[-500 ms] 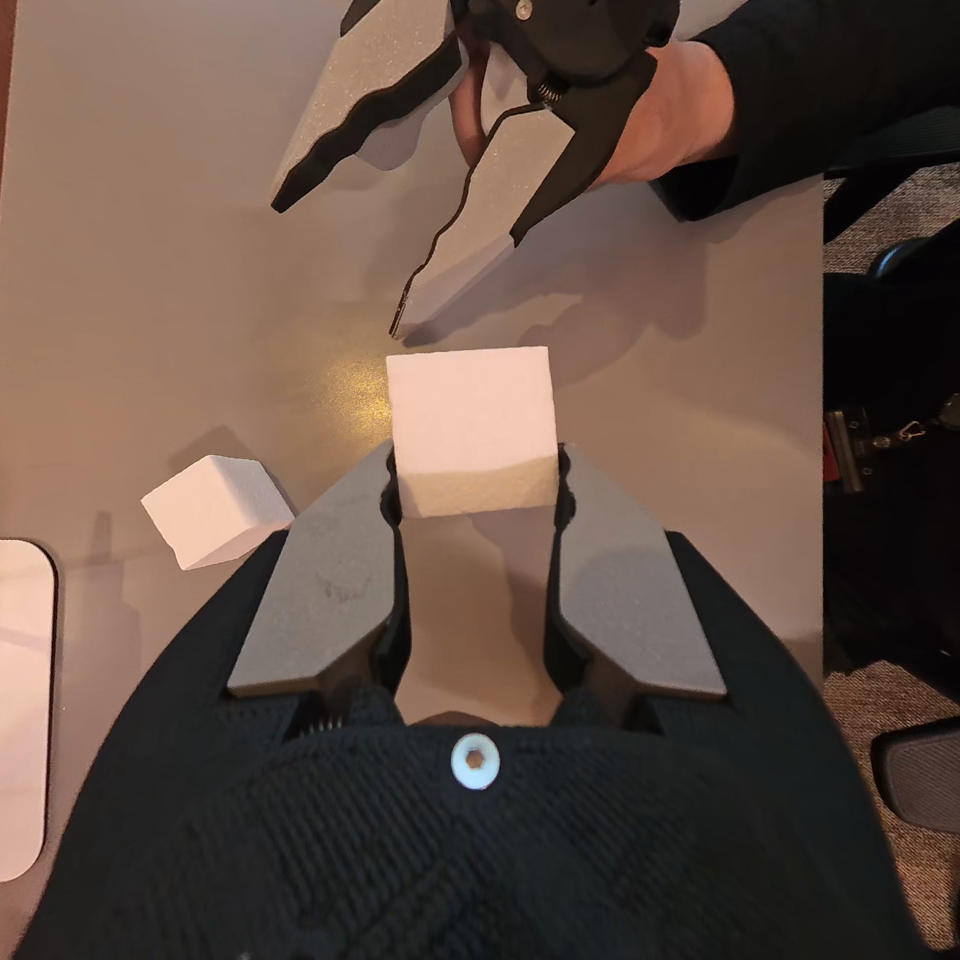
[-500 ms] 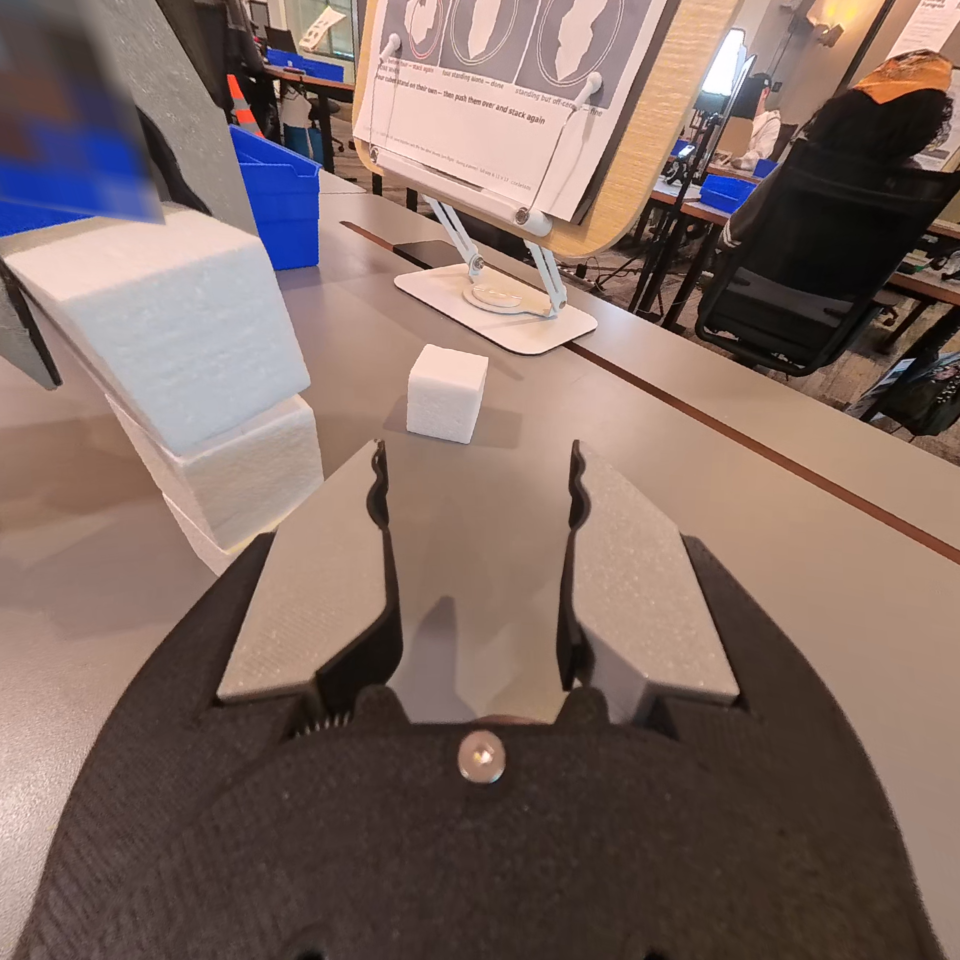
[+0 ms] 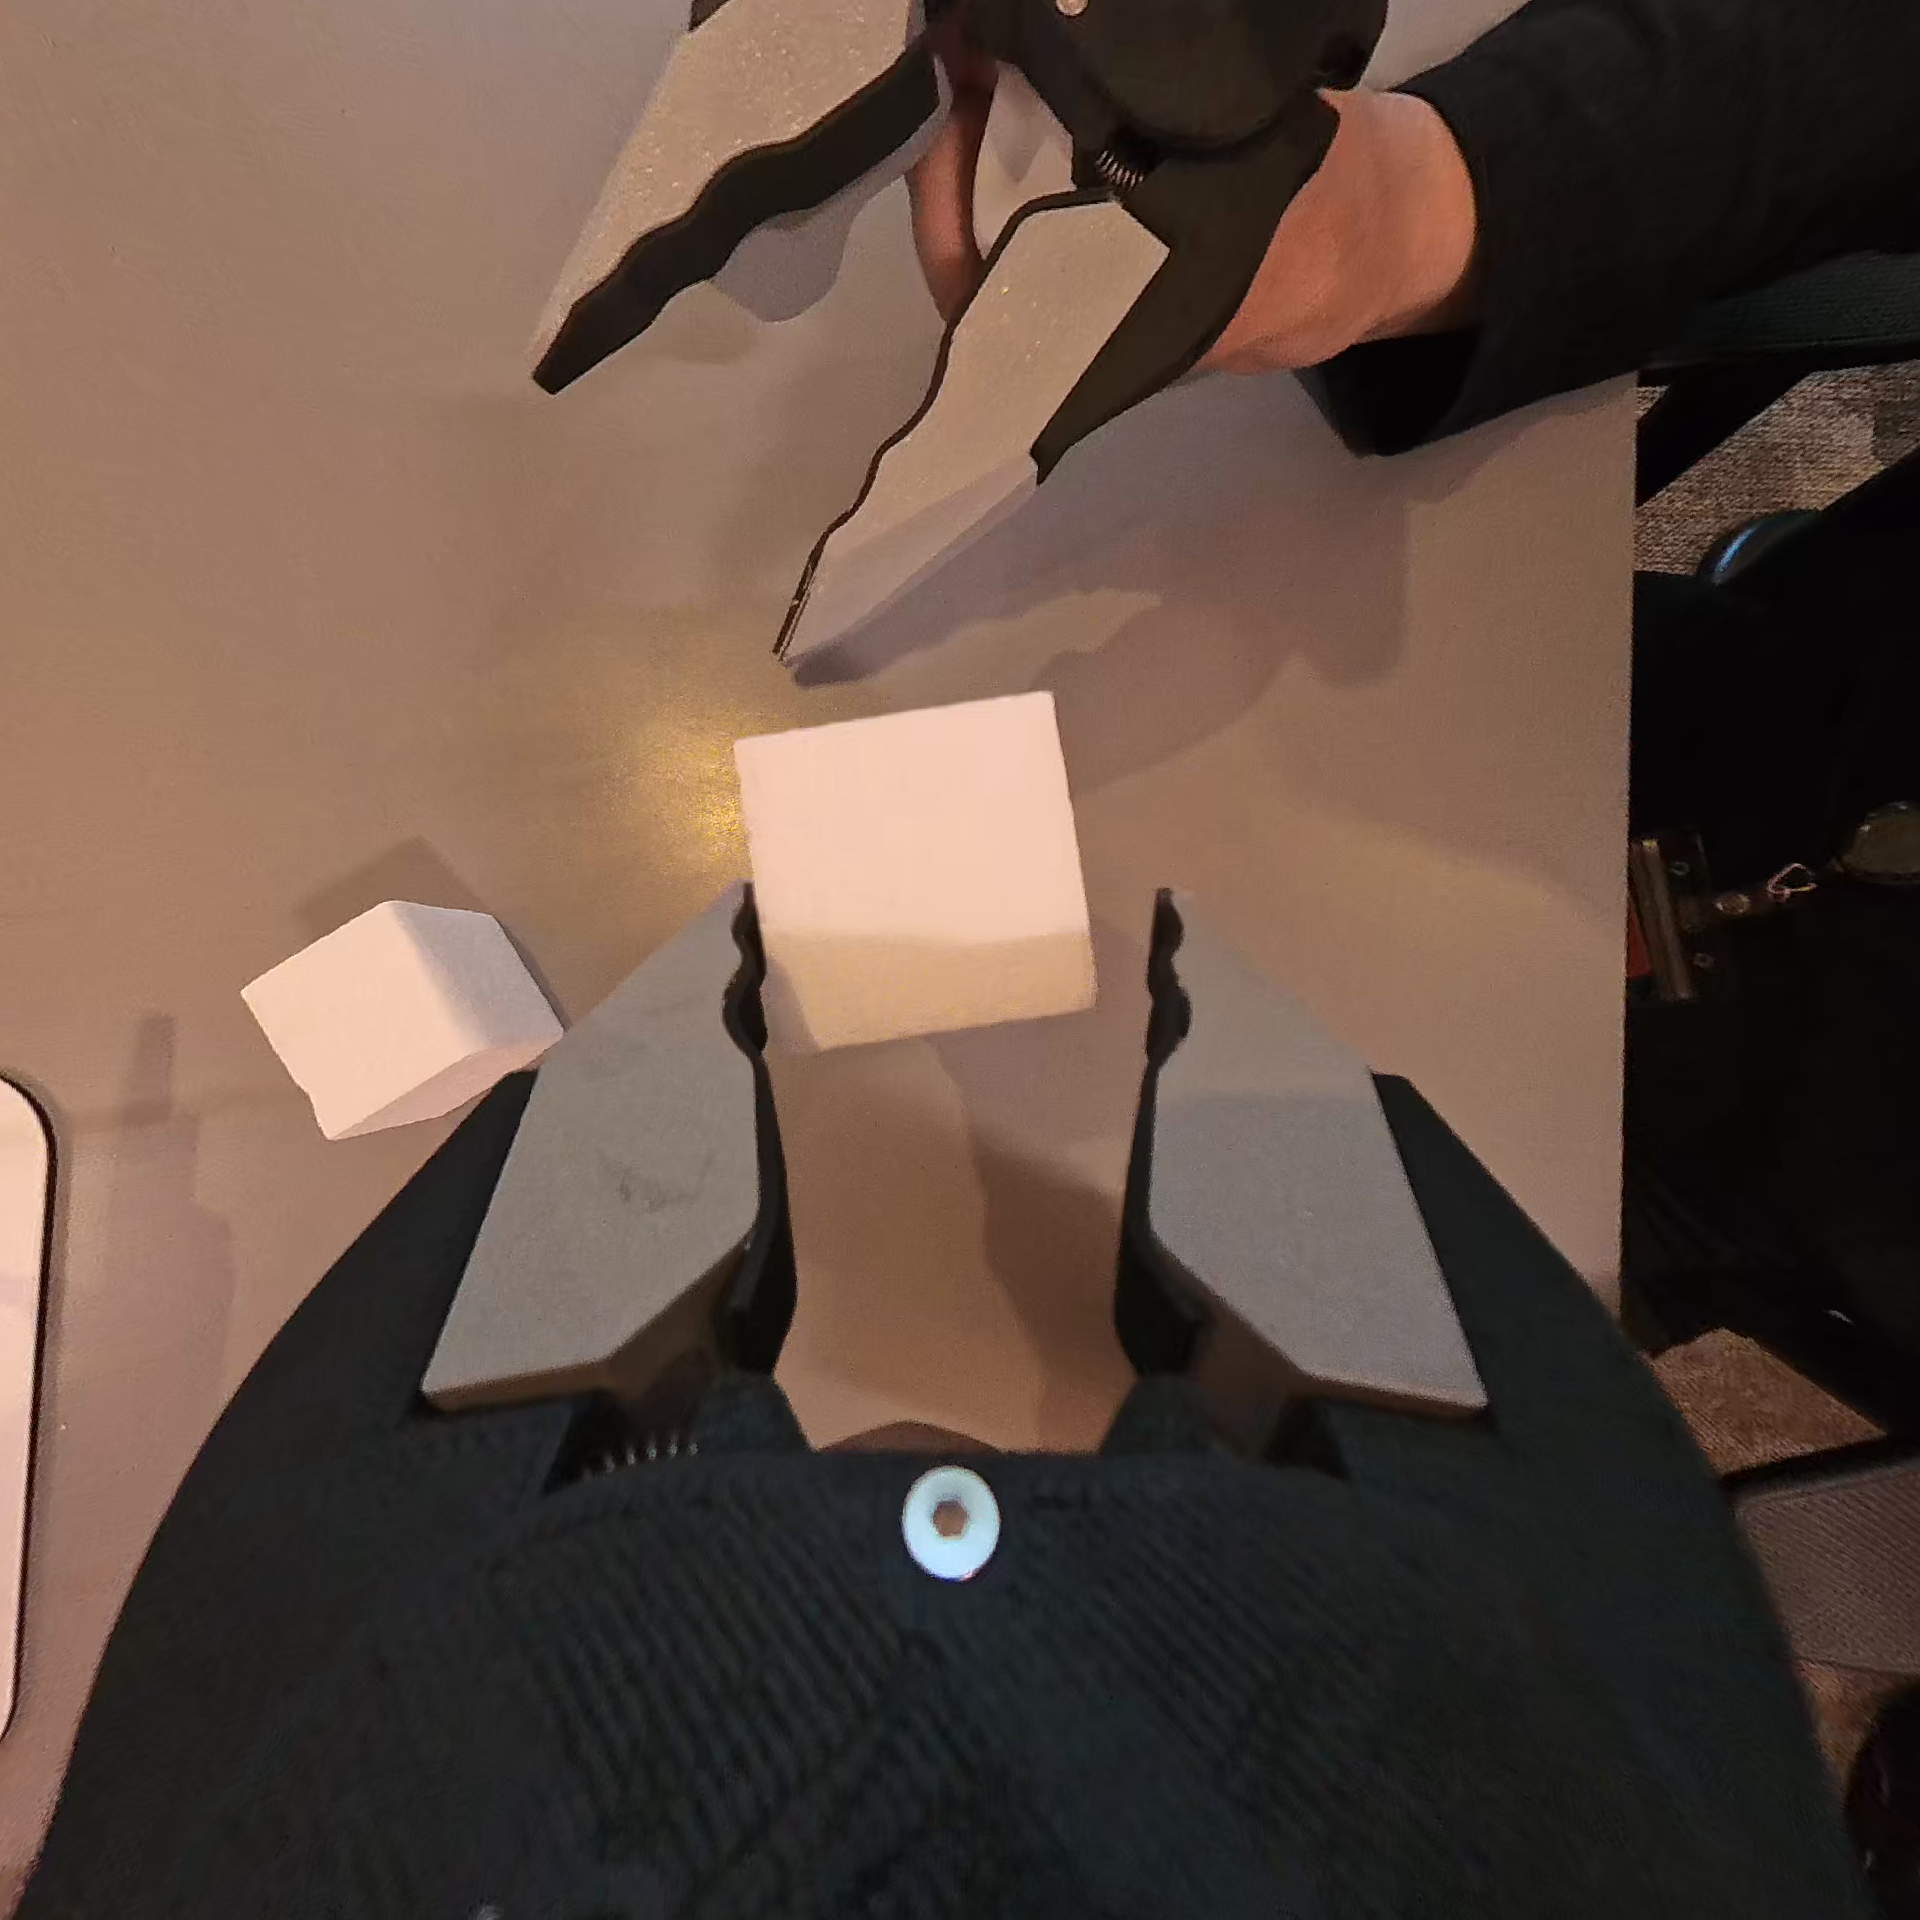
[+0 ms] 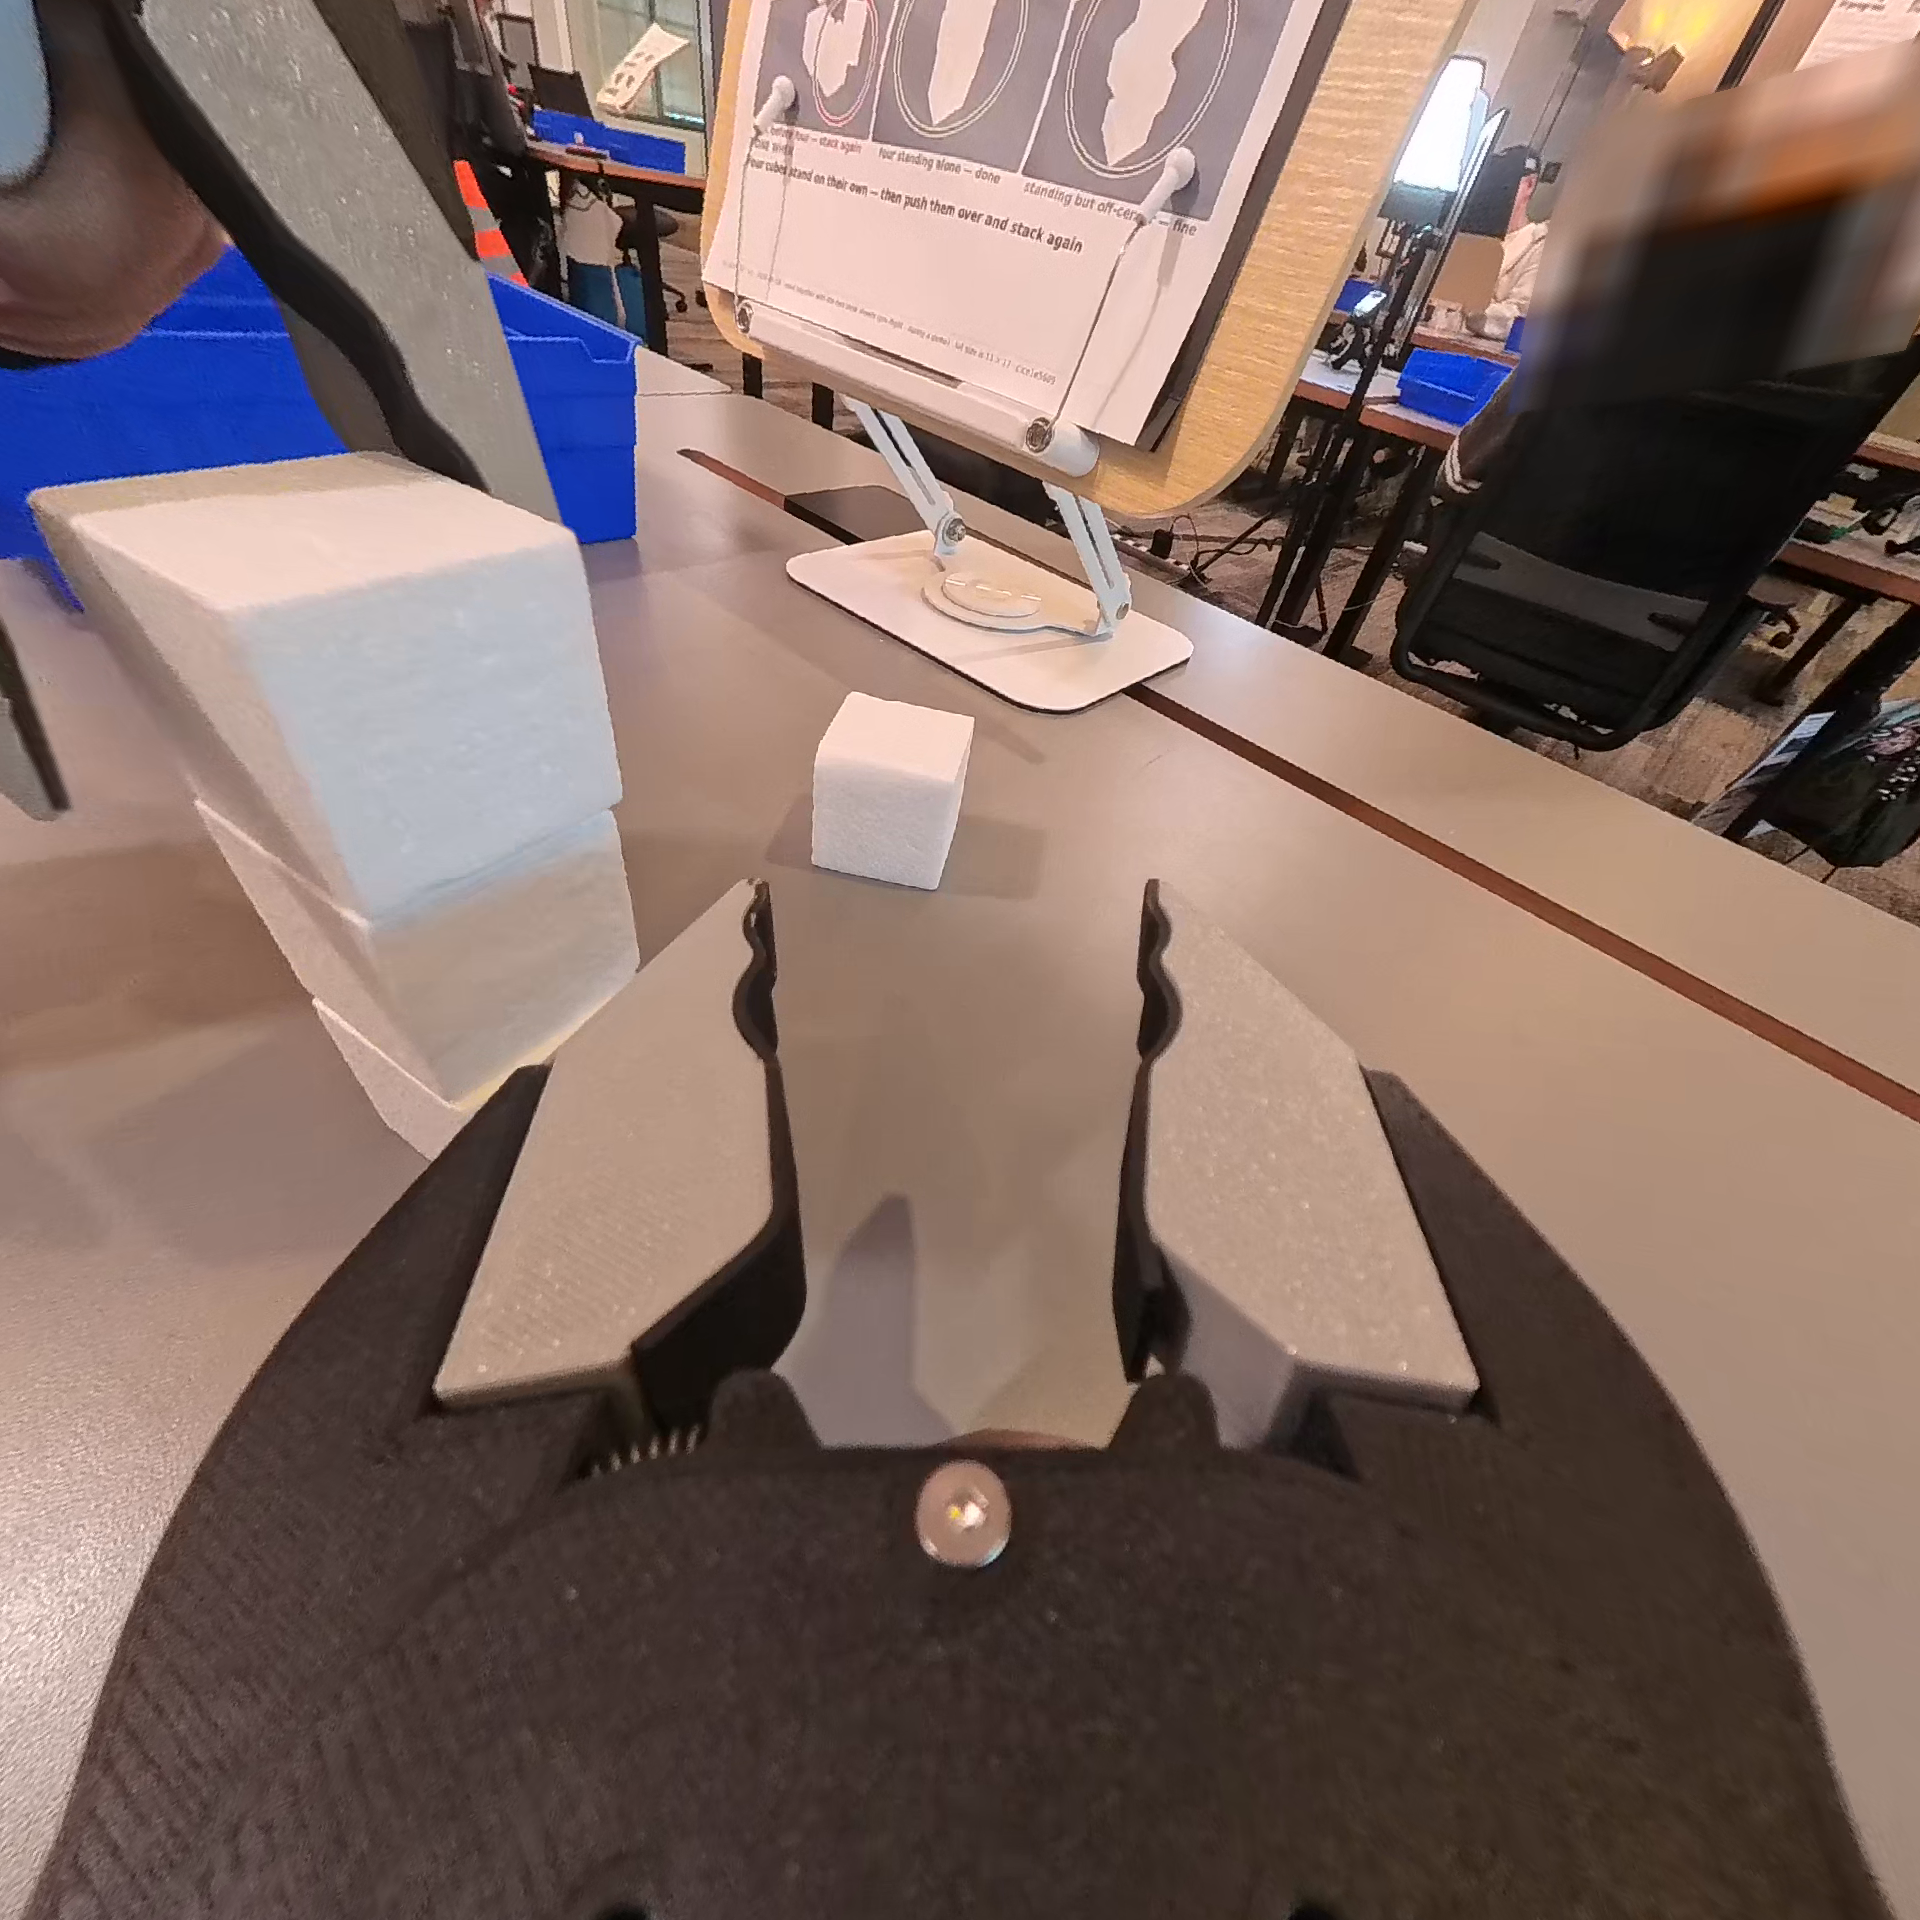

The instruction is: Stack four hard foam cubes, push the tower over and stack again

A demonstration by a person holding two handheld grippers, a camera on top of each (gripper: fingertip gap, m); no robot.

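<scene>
You've got 3 foam cubes stacked (image 4: 416, 790), 4th cube (image 4: 891, 802) loose on the table (image 4: 1351, 1039). Left gripper (image 3: 956, 935) and right gripper (image 4: 956, 935) both spread, empty.

Right gripper (image 4: 956, 935), lower centre: jaws apart, empty. Stack of white foam cubes (image 4: 416, 790), left of frame, three tiers visible. Single foam cube (image 4: 891, 800), centre, on grey table (image 4: 1455, 1039). White document stand (image 4: 997, 603), upper centre. Blue bin (image 4: 561, 416), upper left.
</scene>
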